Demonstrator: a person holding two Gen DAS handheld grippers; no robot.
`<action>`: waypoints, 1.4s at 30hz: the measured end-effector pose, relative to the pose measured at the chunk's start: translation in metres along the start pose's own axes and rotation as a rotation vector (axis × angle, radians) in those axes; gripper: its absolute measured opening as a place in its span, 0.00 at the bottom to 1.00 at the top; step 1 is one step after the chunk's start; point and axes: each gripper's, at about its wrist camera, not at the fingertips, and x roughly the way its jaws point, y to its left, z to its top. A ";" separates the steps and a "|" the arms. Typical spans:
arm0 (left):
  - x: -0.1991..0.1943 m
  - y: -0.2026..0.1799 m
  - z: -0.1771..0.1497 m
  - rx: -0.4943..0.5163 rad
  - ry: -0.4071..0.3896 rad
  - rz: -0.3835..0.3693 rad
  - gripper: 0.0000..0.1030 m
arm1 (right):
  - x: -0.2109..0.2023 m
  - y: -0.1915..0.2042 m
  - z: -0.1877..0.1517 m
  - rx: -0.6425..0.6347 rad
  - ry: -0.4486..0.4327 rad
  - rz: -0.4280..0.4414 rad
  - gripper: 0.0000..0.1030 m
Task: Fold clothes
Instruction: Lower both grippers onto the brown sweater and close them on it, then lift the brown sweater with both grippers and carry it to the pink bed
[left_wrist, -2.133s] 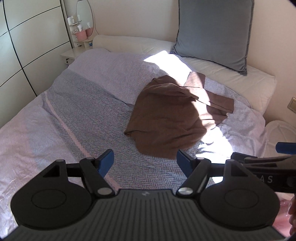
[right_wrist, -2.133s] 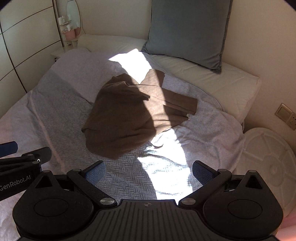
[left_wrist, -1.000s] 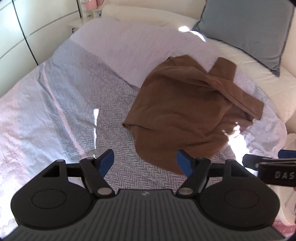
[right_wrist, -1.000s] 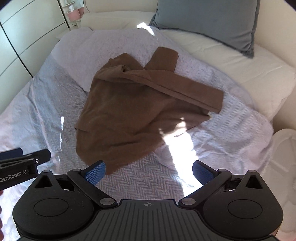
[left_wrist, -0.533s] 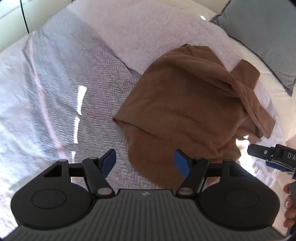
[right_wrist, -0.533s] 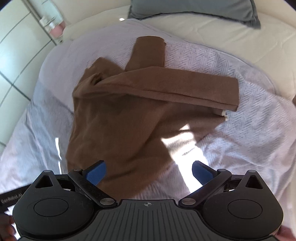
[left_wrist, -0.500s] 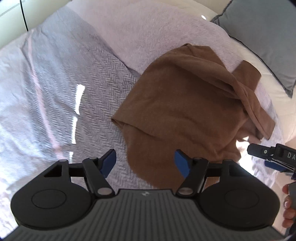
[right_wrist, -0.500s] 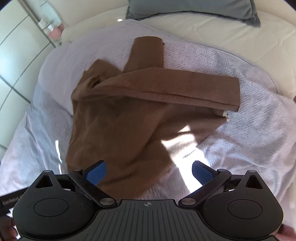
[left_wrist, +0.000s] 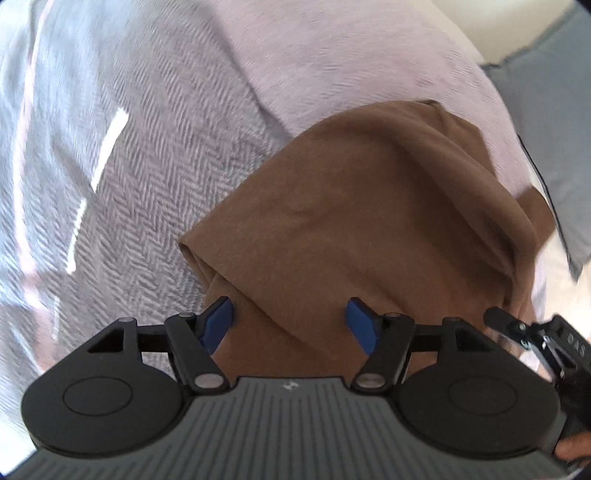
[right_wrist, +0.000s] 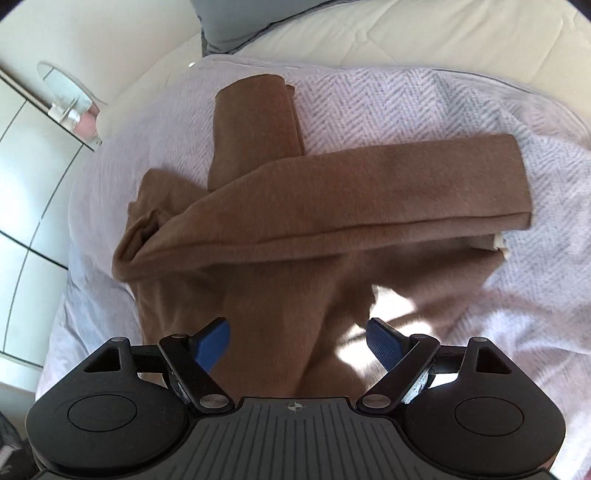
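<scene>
A brown long-sleeved garment (left_wrist: 362, 206) lies crumpled on the bed, also in the right wrist view (right_wrist: 295, 251). One sleeve (right_wrist: 388, 181) lies across the body and the other (right_wrist: 255, 118) points toward the pillows. My left gripper (left_wrist: 290, 323) is open, its blue pads either side of the garment's near left hem. My right gripper (right_wrist: 299, 341) is open over the near hem at the right. The right gripper's black fingers (left_wrist: 517, 328) show at the right edge of the left wrist view.
The bed has a lilac herringbone cover (left_wrist: 140, 155). White pillows (right_wrist: 443, 33) and a grey cushion (right_wrist: 236, 26) lie at the head. A white wardrobe (right_wrist: 22, 155) and a shelf with small bottles (right_wrist: 74, 114) stand at the left.
Both grippers have dropped forward and down to the garment's near hem, which now fills the space between each pair of pads. The garment itself has not moved.
</scene>
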 end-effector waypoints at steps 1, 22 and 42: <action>0.004 0.005 0.001 -0.028 0.003 -0.019 0.61 | 0.002 0.000 0.001 0.004 0.001 0.006 0.73; -0.224 0.075 -0.053 -0.086 -0.528 -0.096 0.08 | -0.114 0.141 -0.047 -0.451 -0.027 0.323 0.06; -0.625 0.211 -0.232 -0.143 -0.945 0.548 0.31 | -0.226 0.438 -0.313 -0.860 0.454 0.920 0.82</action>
